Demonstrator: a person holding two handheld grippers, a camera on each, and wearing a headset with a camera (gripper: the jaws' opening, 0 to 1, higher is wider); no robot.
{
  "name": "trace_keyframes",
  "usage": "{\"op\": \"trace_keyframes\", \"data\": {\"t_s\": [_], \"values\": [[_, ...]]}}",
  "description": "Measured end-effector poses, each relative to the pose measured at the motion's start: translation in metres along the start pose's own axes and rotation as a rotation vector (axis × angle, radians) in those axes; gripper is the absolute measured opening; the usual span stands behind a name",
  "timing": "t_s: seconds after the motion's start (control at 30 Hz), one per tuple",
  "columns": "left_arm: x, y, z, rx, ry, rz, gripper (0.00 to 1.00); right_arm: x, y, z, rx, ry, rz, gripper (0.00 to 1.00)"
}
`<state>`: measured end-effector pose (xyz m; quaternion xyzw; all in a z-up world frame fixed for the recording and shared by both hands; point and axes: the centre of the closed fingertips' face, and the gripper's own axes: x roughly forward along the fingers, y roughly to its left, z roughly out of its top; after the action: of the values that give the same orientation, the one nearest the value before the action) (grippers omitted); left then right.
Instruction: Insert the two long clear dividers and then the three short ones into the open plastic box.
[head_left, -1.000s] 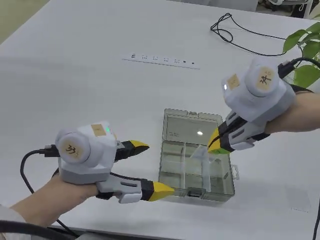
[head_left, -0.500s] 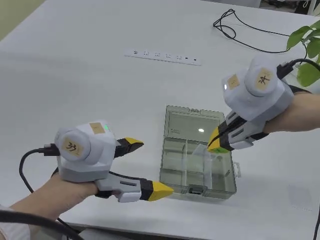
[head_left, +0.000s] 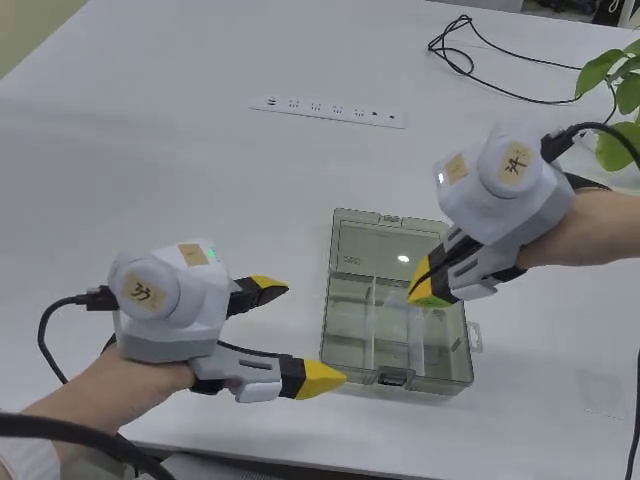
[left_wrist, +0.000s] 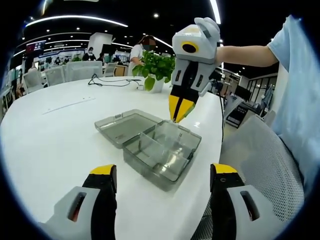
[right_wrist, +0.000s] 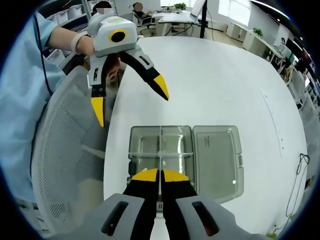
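Observation:
The open clear plastic box (head_left: 345, 335) lies near the table's front edge, its lid (head_left: 385, 245) flat behind it. Clear dividers stand inside it as thin walls. My right gripper (head_left: 425, 290) hovers over the box's right half, shut on a clear divider (head_left: 412, 308) that hangs down into the box. In the right gripper view the jaws (right_wrist: 160, 176) pinch that divider (right_wrist: 160, 150) edge-on above the box (right_wrist: 142, 150). My left gripper (head_left: 295, 335) stays open and empty, left of the box. From the left gripper (left_wrist: 164, 170), the box (left_wrist: 150, 157) sits just ahead.
A white power strip (head_left: 328, 111) lies further back on the white table (head_left: 150, 150). A black cable (head_left: 480, 70) loops at the far right, next to a green plant (head_left: 615, 110). A mesh chair (right_wrist: 70, 150) stands at the table's edge.
The right gripper has edged slightly left over the box with the divider still in its jaws. The left gripper has barely moved.

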<state>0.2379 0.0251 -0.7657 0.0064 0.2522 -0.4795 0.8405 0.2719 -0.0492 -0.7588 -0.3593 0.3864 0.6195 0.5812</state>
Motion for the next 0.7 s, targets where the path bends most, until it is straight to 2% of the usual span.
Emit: {"op": "trace_keyframes", "data": {"t_s": [0.2, 0.7], "values": [[0.0, -0.001, 0.0, -0.001, -0.001, -0.001, 0.76, 0.006, -0.002, 0.0, -0.007, 0.002, 0.0, 0.02], [-0.001, 0.001, 0.0, 0.001, 0.001, -0.003, 0.75, 0.034, 0.001, -0.011, -0.019, 0.076, 0.0, 0.02]]}}
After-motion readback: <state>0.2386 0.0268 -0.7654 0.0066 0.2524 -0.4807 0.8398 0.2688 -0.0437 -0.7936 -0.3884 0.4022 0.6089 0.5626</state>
